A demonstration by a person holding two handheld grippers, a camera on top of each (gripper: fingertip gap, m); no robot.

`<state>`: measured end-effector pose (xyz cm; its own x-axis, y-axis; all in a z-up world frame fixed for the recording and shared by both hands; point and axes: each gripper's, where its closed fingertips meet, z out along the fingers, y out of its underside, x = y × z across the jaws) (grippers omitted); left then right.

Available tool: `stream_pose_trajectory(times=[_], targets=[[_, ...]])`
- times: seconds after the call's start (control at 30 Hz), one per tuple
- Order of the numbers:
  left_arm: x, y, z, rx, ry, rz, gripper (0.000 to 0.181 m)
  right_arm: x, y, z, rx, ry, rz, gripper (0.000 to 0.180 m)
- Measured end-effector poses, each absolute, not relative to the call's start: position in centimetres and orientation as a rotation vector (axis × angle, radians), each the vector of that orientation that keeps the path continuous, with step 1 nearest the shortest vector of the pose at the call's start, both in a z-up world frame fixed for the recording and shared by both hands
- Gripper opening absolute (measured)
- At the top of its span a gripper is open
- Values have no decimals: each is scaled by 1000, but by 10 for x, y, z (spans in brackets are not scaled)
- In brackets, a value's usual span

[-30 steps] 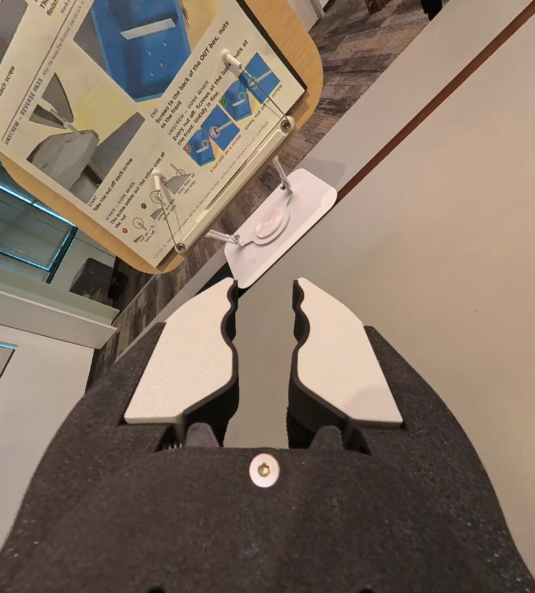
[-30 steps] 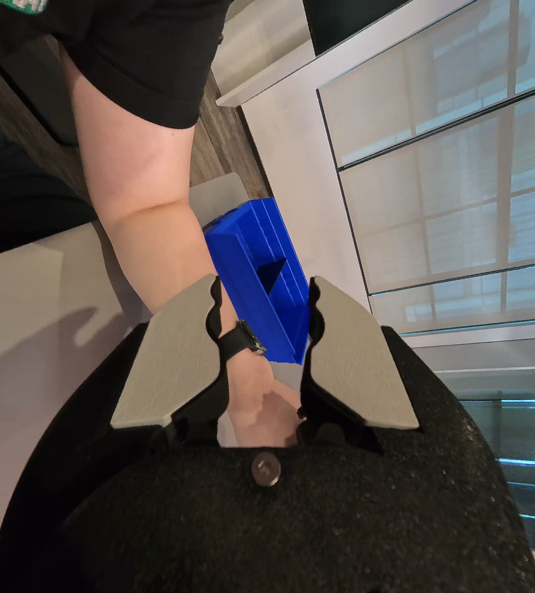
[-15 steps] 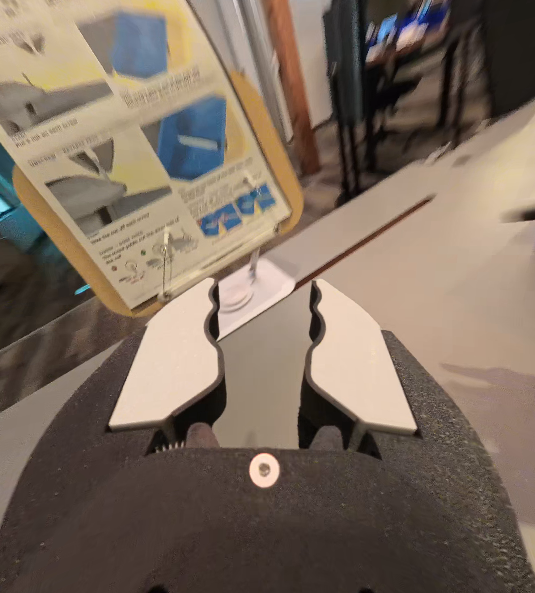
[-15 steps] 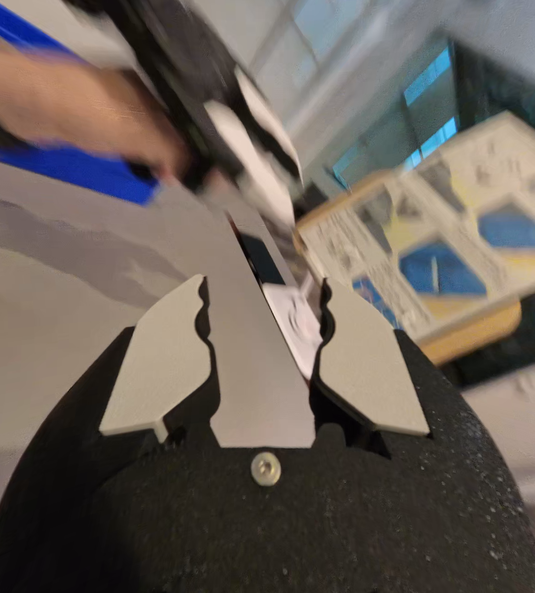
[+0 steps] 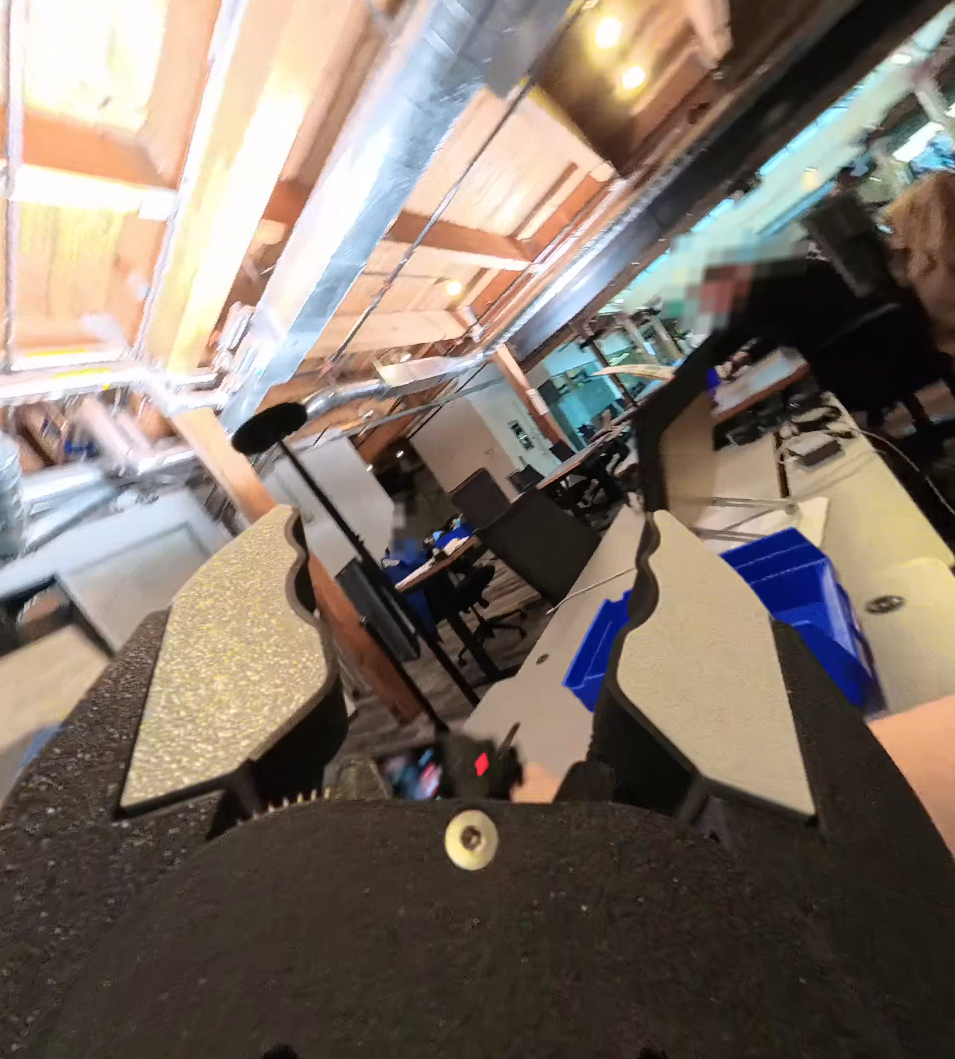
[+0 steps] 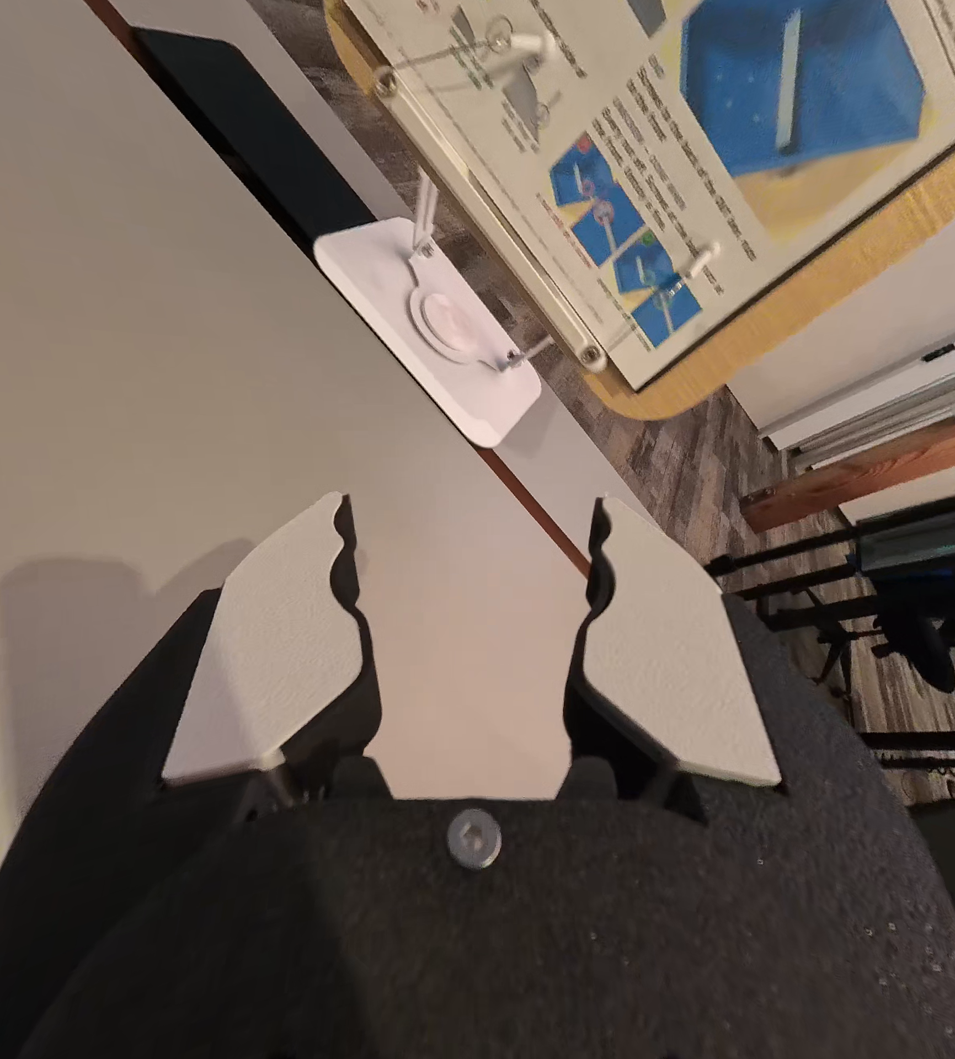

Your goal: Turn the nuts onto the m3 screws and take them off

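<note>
Left claw [image 5: 472,530]: agape, empty, tilted up at the room. Blue bin [image 5: 807,607]: right of frame, just beyond its right finger; nuts and screws unseen. Right claw [image 6: 472,504]: agape, empty, over bare tabletop [image 6: 119,344]; stand base [image 6: 429,326] beyond.

Your left claw [image 5: 472,530] tilts upward, its fingers spread wide with nothing between them. Your right claw [image 6: 472,507] angles down (also spread, also empty). Your bare forearm [image 5: 945,762] shows beside the left claw.
</note>
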<state>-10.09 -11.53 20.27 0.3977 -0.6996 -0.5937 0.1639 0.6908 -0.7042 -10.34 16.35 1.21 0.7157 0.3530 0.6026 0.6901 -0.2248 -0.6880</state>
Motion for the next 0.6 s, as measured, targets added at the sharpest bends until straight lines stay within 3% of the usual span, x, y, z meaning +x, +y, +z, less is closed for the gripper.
stream_pose_trajectory(times=[0.3, 0.6], targets=[[-12, -154, 180, -475, 1158, -251, 114, -121, 152, 46, -1664, -800, -517, 78], [-1, -140, 169, -450, 1141, -88, 108, -111, 142, 68, -1653, -689, -480, 80]])
